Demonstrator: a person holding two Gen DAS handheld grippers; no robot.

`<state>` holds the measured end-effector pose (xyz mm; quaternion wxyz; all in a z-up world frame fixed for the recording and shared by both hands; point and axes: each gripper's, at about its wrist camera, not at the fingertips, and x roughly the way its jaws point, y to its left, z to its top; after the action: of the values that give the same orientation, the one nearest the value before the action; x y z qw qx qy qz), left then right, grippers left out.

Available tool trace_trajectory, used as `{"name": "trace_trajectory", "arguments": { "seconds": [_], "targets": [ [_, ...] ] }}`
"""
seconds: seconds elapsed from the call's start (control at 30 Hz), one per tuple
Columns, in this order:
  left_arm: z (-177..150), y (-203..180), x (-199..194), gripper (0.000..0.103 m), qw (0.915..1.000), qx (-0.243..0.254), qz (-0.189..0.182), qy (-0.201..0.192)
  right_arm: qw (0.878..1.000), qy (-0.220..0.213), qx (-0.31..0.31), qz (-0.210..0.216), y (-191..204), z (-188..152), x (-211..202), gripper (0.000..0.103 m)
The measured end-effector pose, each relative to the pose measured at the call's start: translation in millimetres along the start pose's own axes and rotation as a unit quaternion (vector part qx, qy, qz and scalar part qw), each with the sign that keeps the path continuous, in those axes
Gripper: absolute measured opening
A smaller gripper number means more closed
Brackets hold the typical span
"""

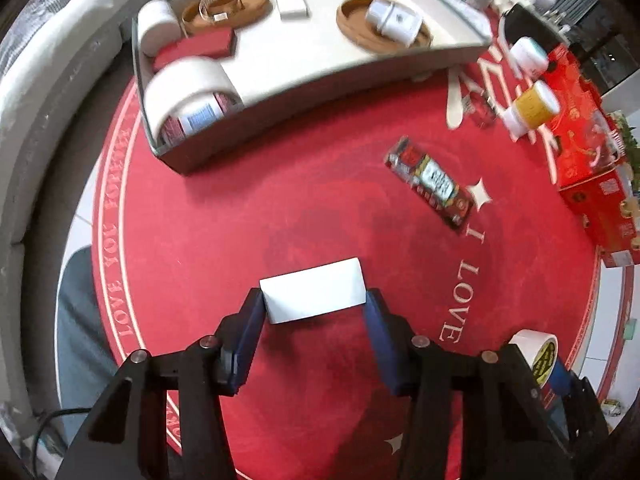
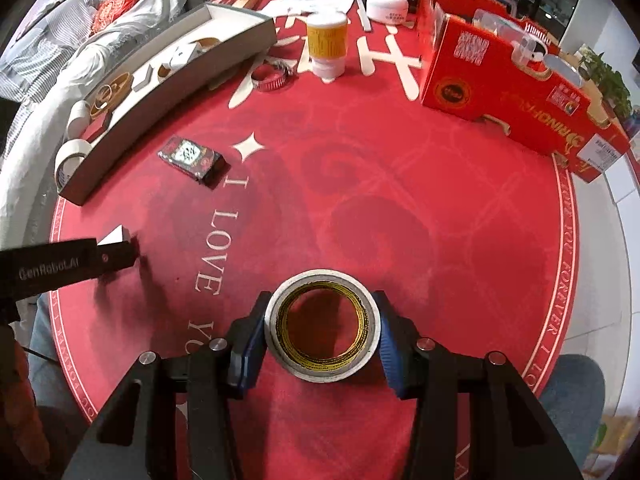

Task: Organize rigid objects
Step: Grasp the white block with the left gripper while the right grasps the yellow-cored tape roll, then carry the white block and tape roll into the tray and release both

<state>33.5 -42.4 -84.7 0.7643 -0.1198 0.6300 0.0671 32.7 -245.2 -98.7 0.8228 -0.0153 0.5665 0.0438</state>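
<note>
White box (image 1: 314, 290) and tape roll (image 2: 322, 326) were both clamped.
You pinched each in a gripper short of the tray (image 1: 280, 120); the box's edge grip could have slipped.

Beside the long grey tray (image 1: 304, 120) lie one small white box (image 1: 314, 290), one dark printed packet (image 1: 430, 180), one yellow-labelled bottle (image 1: 532, 108) and one red carton (image 2: 516, 80). Inside the long grey tray: two round wooden dishes (image 1: 256, 12), three white tape rolls (image 1: 188, 88). One more tape roll (image 2: 322, 326) sits well apart.
</note>
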Motion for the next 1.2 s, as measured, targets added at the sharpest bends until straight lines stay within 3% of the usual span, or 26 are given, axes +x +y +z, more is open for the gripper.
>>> {"name": "trace_trajectory", "arguments": {
  "seconds": [0.27, 0.47, 0.63, 0.73, 0.9, 1.2],
  "targets": [
    [44.7, 14.8, -83.5, 0.054, 0.9922, 0.012, 0.0, -0.124, 0.998, -0.06, 0.015, 0.032, 15.6, 52.4, -42.6, 0.05],
    [101.3, 27.7, -153.3, 0.054, 0.9695, 0.023, 0.04, -0.24, 0.99, -0.125, -0.015, 0.064, 58.0, 127.4, -95.3, 0.05],
    [148.8, 39.0, -181.2, 0.054, 0.9623, -0.003, 0.041, -0.269, 0.981, -0.171, -0.04, 0.077, 95.7, 195.2, -134.9, 0.05],
    [166.6, 47.6, -179.6, 0.054, 0.9632, -0.017, 0.043, -0.265, 0.979, -0.174, -0.03, 0.103, 111.6, 229.2, -147.6, 0.05],
    [185.7, 60.9, -156.2, 0.054, 0.9717, -0.033, 0.046, -0.23, 0.984, -0.148, -0.053, 0.088, 141.5, 262.3, -133.5, 0.05],
    [198.3, 70.3, -91.3, 0.054, 0.9837, -0.046, 0.056, -0.165, 0.992, -0.075, -0.062, 0.079, 155.5, 268.5, -72.3, 0.05]
  ]
}}
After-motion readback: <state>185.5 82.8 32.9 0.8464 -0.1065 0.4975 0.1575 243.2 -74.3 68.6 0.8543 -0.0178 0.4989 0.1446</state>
